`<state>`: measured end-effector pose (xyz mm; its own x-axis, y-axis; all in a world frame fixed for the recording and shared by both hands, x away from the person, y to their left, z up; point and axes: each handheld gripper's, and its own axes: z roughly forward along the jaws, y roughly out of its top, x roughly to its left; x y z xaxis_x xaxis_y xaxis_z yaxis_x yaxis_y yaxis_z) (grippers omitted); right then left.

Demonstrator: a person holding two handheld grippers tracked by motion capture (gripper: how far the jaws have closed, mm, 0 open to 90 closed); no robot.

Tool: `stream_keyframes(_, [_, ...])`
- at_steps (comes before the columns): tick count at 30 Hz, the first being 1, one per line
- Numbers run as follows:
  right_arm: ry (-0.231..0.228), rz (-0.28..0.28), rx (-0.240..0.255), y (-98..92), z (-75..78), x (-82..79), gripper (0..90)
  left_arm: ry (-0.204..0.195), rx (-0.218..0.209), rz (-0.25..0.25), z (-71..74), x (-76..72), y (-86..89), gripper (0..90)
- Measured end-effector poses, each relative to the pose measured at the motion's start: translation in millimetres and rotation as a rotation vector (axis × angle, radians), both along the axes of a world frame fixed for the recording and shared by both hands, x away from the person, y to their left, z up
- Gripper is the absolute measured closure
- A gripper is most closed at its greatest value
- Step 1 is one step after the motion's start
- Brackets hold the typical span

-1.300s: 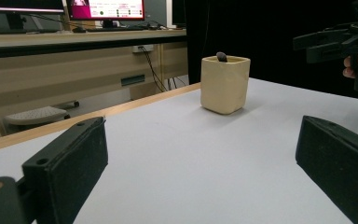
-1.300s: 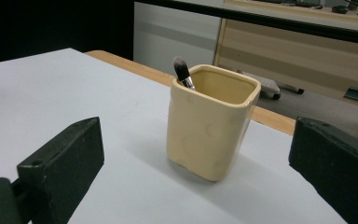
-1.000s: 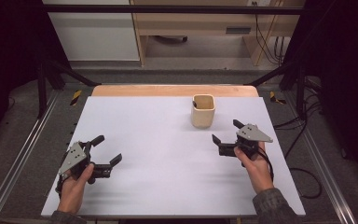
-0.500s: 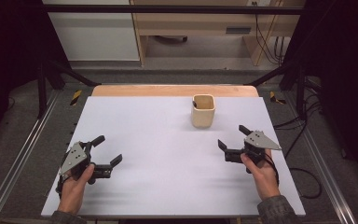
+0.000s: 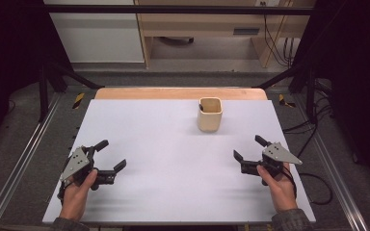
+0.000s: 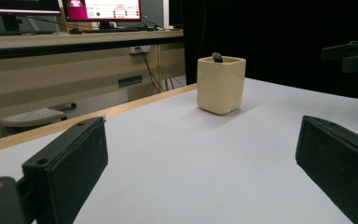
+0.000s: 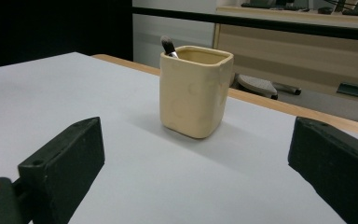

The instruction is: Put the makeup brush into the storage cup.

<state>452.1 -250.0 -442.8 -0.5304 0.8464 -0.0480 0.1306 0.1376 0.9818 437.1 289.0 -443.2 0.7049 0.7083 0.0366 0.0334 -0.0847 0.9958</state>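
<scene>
A cream square cup stands upright on the white table top, right of centre toward the back. A brush tip pokes out over its rim; the cup looks close in the right gripper view and the cup farther off in the left gripper view. My left gripper rests low at the front left, open and empty. At the front right, my right gripper is open and empty, well short of the cup.
The table has a wooden strip along its far edge. Metal rails run along both sides, with cables on the floor at the right. A desk with a monitor stands beyond the table.
My right gripper has drawn back from the cup toward the front right of the table. The left gripper has stayed where it was.
</scene>
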Motion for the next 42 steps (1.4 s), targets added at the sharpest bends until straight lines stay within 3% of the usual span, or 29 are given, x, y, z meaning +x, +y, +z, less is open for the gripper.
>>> stream_keyframes(9, [-0.024,-0.004,0.023,-11.1,-3.8,-9.4,4.6,-0.006,-0.001,0.000,0.9,-2.5,2.9,2.0])
stream_keyframes(32, [-0.020,-0.033,0.057,-27.0,-15.6,-22.6,4.2,-0.005,-0.003,-0.005,0.4,-3.0,2.9,1.4])
stream_keyframes(42, [-0.025,-0.019,0.039,-30.2,-21.6,-26.8,3.2,-0.005,-0.006,-0.007,0.0,-3.8,1.7,1.3])
